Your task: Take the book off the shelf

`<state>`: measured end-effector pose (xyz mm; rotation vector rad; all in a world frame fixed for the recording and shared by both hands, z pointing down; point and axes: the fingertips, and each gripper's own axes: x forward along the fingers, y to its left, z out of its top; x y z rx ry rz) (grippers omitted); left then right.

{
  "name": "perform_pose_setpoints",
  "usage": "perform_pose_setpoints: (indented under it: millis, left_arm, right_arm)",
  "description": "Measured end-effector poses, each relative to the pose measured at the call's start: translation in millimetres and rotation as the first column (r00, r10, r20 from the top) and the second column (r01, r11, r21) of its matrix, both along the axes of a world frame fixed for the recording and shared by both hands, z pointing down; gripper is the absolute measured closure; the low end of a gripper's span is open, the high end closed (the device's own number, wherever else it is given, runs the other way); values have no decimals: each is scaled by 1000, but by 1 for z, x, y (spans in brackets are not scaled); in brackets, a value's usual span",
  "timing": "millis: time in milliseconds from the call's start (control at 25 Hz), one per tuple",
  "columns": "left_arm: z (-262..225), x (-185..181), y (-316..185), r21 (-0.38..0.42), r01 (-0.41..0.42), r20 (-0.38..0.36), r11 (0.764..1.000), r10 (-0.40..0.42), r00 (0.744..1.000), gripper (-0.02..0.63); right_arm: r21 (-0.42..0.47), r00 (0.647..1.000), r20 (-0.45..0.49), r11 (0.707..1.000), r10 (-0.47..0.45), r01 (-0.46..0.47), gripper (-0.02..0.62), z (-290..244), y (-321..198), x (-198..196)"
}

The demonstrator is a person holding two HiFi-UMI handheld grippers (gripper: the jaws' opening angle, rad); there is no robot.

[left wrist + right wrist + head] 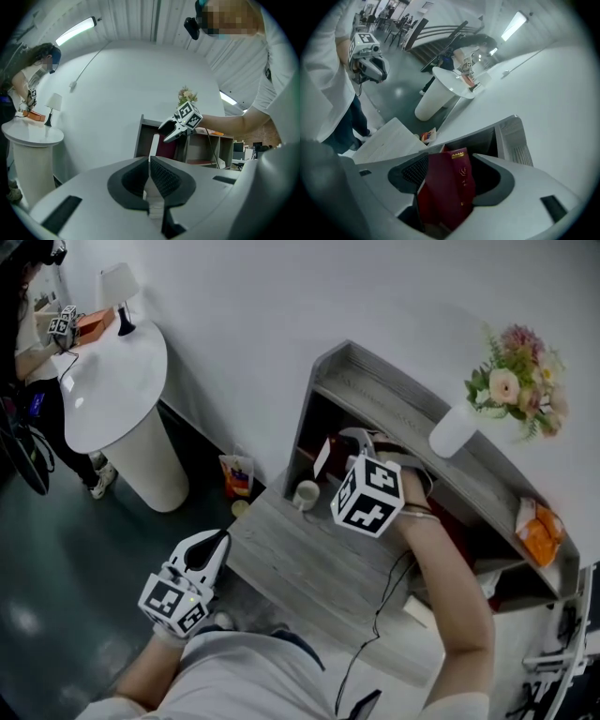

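A dark red book with gold print stands in the grey shelf and reaches up between the jaws of my right gripper. The jaws stand wide on either side of it, and a dark gap shows beside the right one. From the head view, my right gripper is inside the shelf's left compartment. The left gripper view shows the book beside a white upright piece. My left gripper hangs low by the desk's near corner, shut and empty, its pads touching.
A white mug sits on the grey desk top below the shelf. On the shelf top are a white vase of flowers and an orange packet. A white round table with a lamp stands far left, a person beside it.
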<state>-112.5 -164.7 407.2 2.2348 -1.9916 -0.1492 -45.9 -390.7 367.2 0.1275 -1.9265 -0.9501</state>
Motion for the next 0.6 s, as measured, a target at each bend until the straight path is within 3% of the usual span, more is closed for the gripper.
perform_pose_setpoints:
  millis: [360, 600]
  left_arm:
    - [2, -18, 6, 1, 30, -15, 1000, -30, 999, 588]
    - [2, -20, 8, 1, 36, -14, 999, -36, 999, 588]
  right_arm:
    - [56, 975, -220, 997, -35, 49, 301, 11, -11, -17]
    - [90, 907, -415, 990, -63, 110, 290, 28, -14, -18]
